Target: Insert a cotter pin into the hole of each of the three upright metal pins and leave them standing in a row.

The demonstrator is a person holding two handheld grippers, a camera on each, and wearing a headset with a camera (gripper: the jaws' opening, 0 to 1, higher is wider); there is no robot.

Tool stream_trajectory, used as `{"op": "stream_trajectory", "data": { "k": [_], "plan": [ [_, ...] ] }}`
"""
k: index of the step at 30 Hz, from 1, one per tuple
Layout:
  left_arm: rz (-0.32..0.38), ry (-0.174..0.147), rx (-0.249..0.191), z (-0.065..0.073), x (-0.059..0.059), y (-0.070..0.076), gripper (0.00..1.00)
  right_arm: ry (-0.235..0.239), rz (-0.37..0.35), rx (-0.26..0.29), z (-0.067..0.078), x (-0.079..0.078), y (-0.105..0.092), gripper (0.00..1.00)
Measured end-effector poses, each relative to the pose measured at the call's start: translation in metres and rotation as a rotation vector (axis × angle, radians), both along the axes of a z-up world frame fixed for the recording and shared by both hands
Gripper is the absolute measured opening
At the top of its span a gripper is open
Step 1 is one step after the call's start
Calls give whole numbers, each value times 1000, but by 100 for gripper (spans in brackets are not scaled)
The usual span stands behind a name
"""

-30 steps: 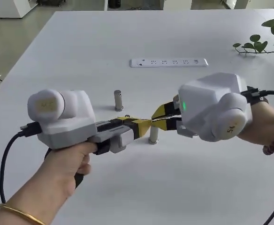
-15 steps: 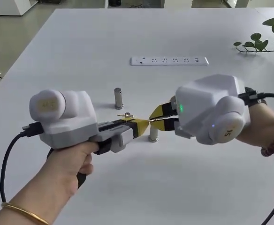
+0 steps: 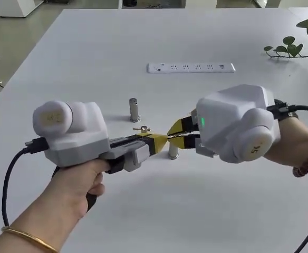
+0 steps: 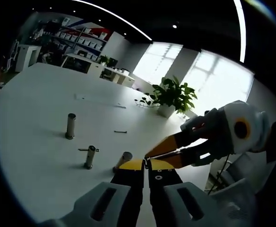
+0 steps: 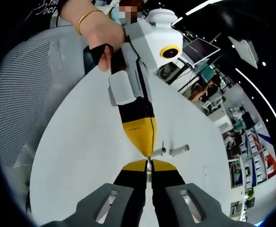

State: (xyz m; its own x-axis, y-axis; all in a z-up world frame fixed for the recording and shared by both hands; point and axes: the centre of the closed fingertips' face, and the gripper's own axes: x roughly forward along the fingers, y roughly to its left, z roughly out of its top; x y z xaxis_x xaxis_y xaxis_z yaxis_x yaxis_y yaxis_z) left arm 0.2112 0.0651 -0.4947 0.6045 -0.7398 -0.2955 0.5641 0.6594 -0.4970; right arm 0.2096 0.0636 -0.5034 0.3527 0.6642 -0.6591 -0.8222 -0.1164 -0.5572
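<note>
Wide white tabletop (image 3: pixel 143 31); grey office floor (image 3: pixel 17 31) beyond its left edge. Left gripper (image 3: pixel 163 139) jaws pressed together, tip to tip with right gripper (image 3: pixel 172 135), which pinches a thin cotter pin (image 5: pixel 149 163). Behind the tips stand a bare steel pin (image 3: pixel 134 109) and a cotter-fitted steel pin (image 3: pixel 142 129). Third steel pin (image 3: pixel 172 153) half hidden beneath the tips. White power strip (image 3: pixel 191 67) far centre. Green leafy plant (image 3: pixel 301 42) at right edge.

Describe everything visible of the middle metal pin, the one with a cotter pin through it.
The middle pin is a short grey metal cylinder standing upright on the white table, between the far pin and the near pin and apart from both. A thin cotter pin runs crosswise through its top, sticking out mostly to one side. Nothing else touches it.
</note>
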Motion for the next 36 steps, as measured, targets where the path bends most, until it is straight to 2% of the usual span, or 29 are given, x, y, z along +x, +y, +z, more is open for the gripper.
{"op": "stream_trajectory", "data": {
  "k": [5,7,9,12,13,14,15,17,18,19,20,22,23,25,27,30,33,36],
  "plan": [
    [-6,-2,-6,-1,-1,0,0,61,-25,28,-2,-1,-1,0],
    [-12,-10,7,-2,-2,0,0,82,-36,39,-2,-2,-1,0],
    [-15,-15,37,-6,-2,2,0,123,-57,58,-3,-3,-3,0],
    [-30,-24,53,-7,-3,4,0,202,-103,115,-2,-4,-5,0],
    [-37,-34,60,-7,-4,5,0,222,-114,124,-2,-3,-7,0],
    [-48,-63,71,-6,-4,5,0,257,-129,139,-2,-4,-8,0],
    [-67,-77,87,-6,-7,5,0,285,-140,154,-2,-5,-9,0],
    [-93,-97,129,-9,-10,7,0,331,-157,177,-2,-6,-11,1],
    [-104,-110,138,-9,-11,7,0,362,-161,185,-4,-7,-13,1],
    [-109,-114,141,-9,-11,7,0,374,-166,188,-6,-5,-14,2],
    [-130,-135,163,-10,-13,8,0,409,-173,207,-6,-6,-15,2],
    [-166,-163,191,-12,-17,7,0,471,-180,226,-6,-13,-15,3],
    [-181,-174,204,-13,-19,7,0,479,-179,227,-6,-14,-16,3],
    [-216,-195,226,-15,-23,5,0,526,-176,234,-9,-19,-18,4],
    [-246,-221,241,-15,-26,3,0,572,-169,228,-11,-26,-19,5],
    [-281,-237,234,-14,-31,0,0,589,-159,222,-14,-31,-20,6],
    [-336,-268,245,-13,-38,-5,0,653,-141,232,-15,-42,-20,6],
    [-384,-295,236,-10,-44,-9,0,691,-122,235,-14,-49,-19,7]
  ]
}}
